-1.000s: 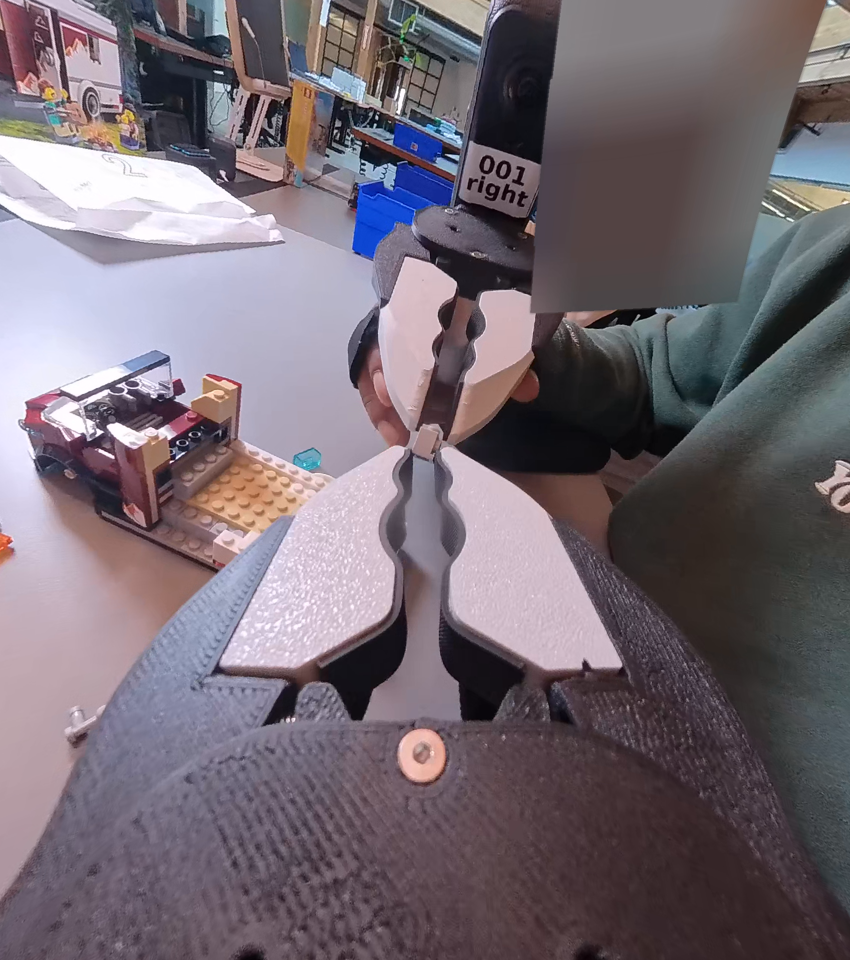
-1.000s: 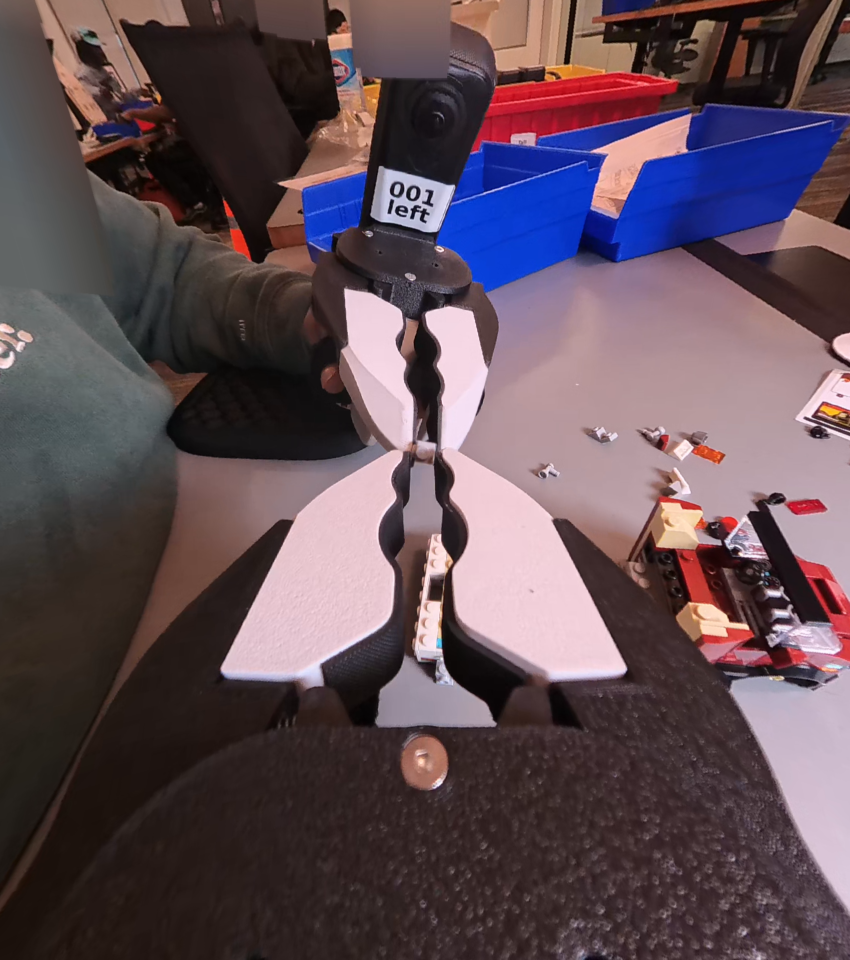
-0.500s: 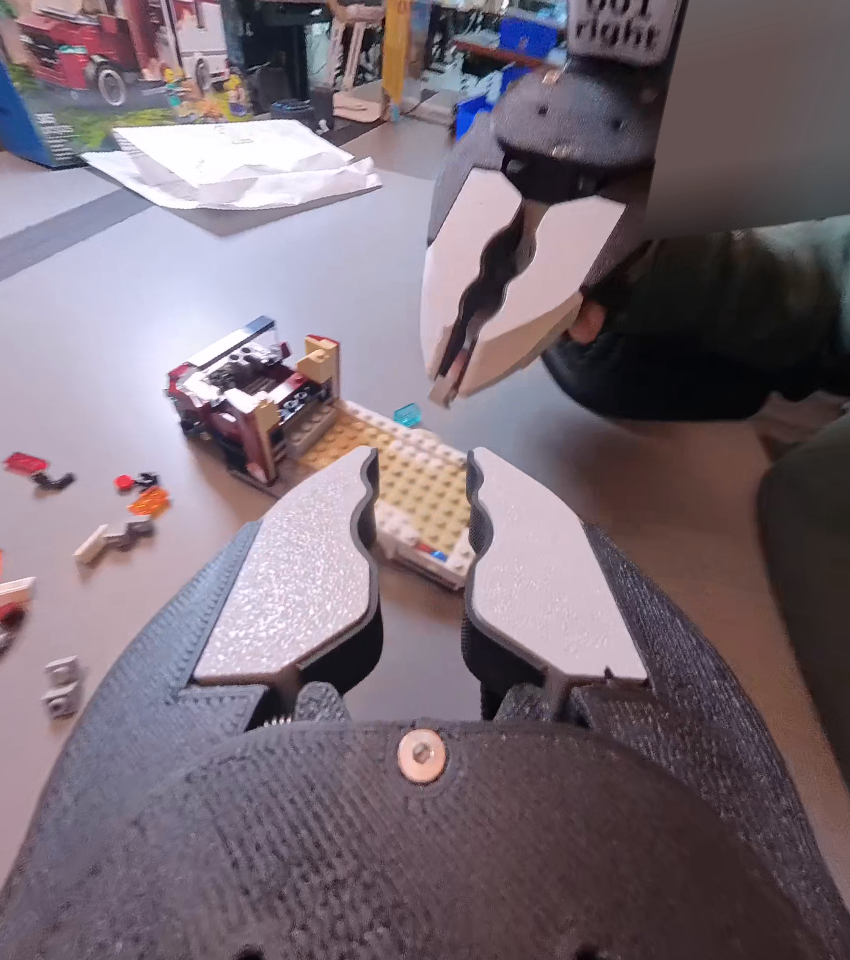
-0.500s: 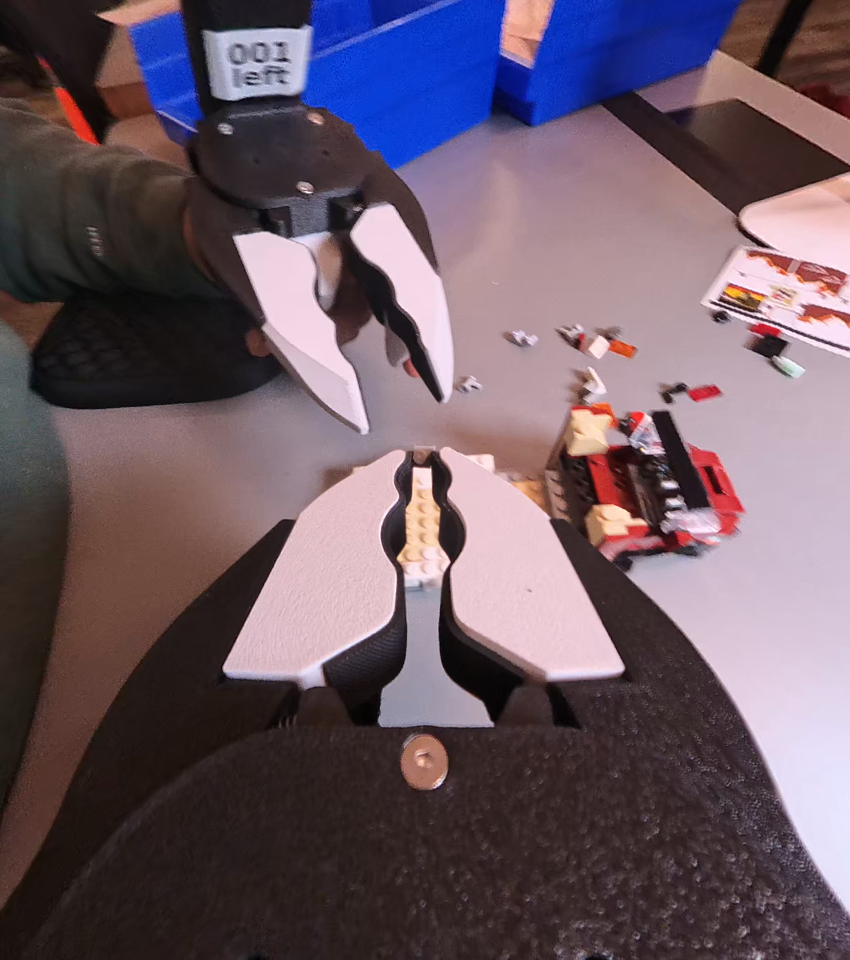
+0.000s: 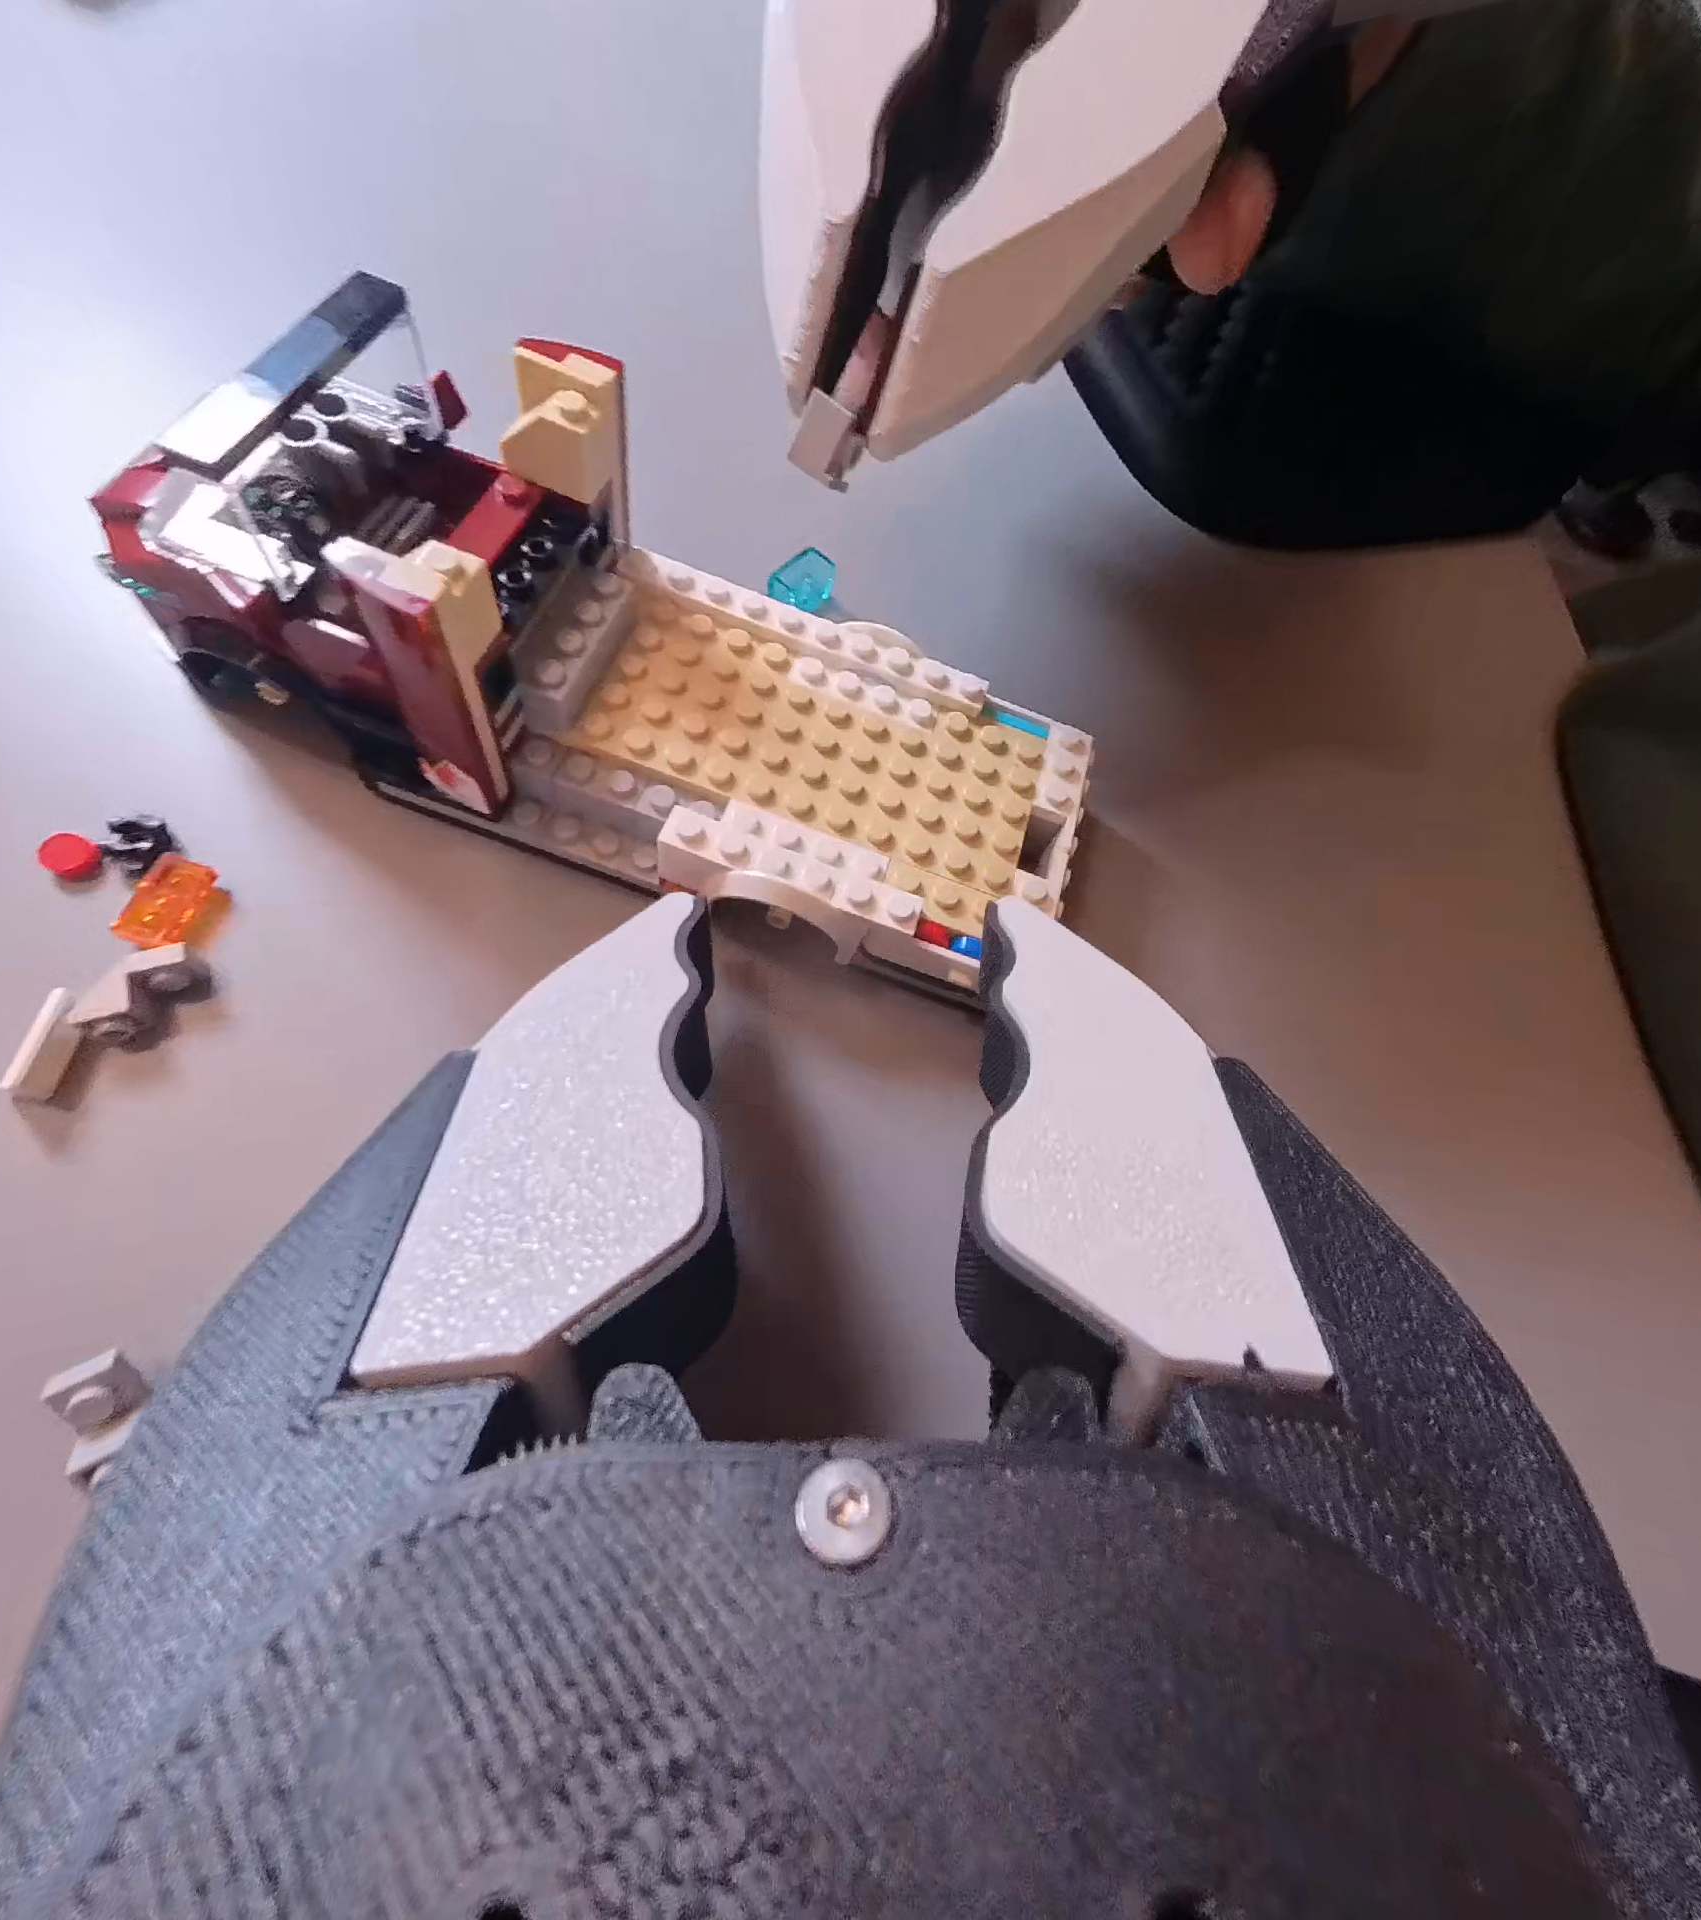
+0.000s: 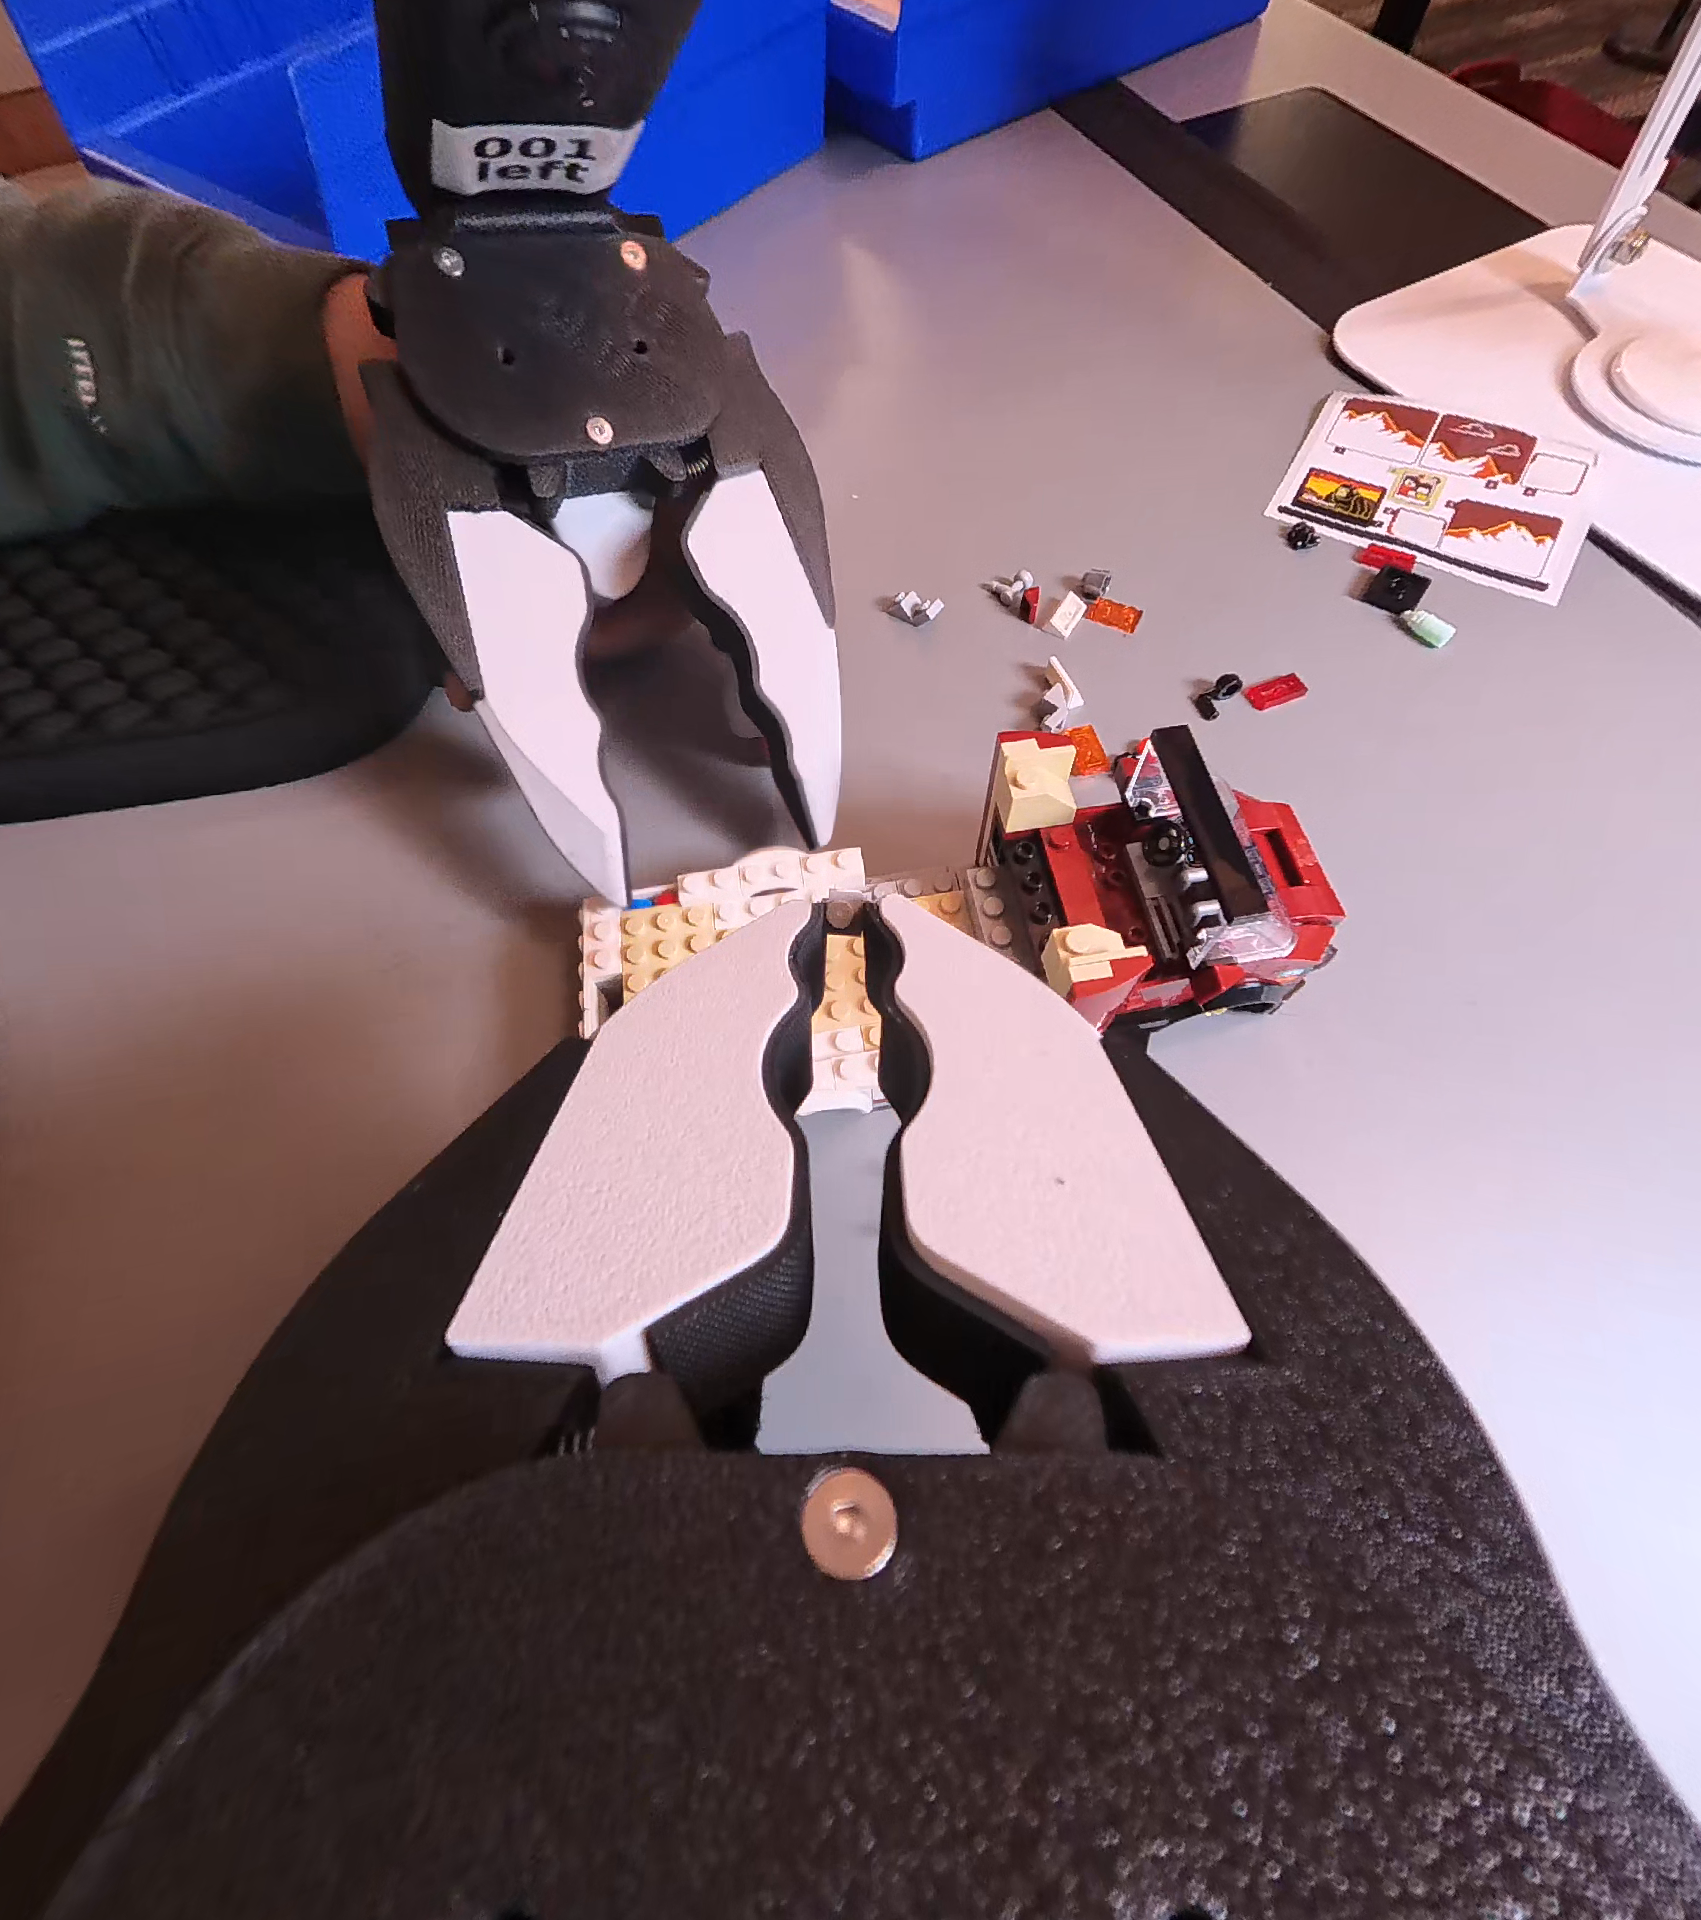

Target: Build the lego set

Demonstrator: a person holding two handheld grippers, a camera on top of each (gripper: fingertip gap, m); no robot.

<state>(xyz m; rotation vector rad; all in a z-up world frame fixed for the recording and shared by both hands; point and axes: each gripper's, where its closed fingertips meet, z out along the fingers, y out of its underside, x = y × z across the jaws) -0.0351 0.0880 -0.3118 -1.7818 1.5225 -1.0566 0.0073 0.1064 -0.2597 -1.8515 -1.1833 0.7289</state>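
A partly built lego truck (image 5: 617, 707) with a dark red cab and a tan studded bed stands on the grey table; it also shows in the right wrist view (image 6: 1168, 894). My left gripper (image 5: 846, 920) is open and empty, its tips low at the near rear edge of the bed. In the right wrist view it (image 6: 711, 862) stands above the bed's far edge. My right gripper (image 6: 841, 909) is shut on a small grey piece (image 6: 838, 914) over the bed. In the left wrist view it (image 5: 851, 436) hangs above the bed's far side with the piece (image 5: 820, 442) at its tips.
Loose small pieces (image 5: 171, 904) lie left of the truck, and a turquoise piece (image 5: 804, 577) lies behind the bed. Beyond the cab lie more pieces (image 6: 1064, 613), a sticker sheet (image 6: 1428, 499) and a white lamp base (image 6: 1604, 343). Blue bins (image 6: 202, 114) and a black pad (image 6: 98, 675) are at the left. My right fingertips sit around 8 cm from my left ones.
A second ago both grippers pinched the small grey piece tip to tip. The left gripper let go and opened. Both have moved down over the truck's bed.
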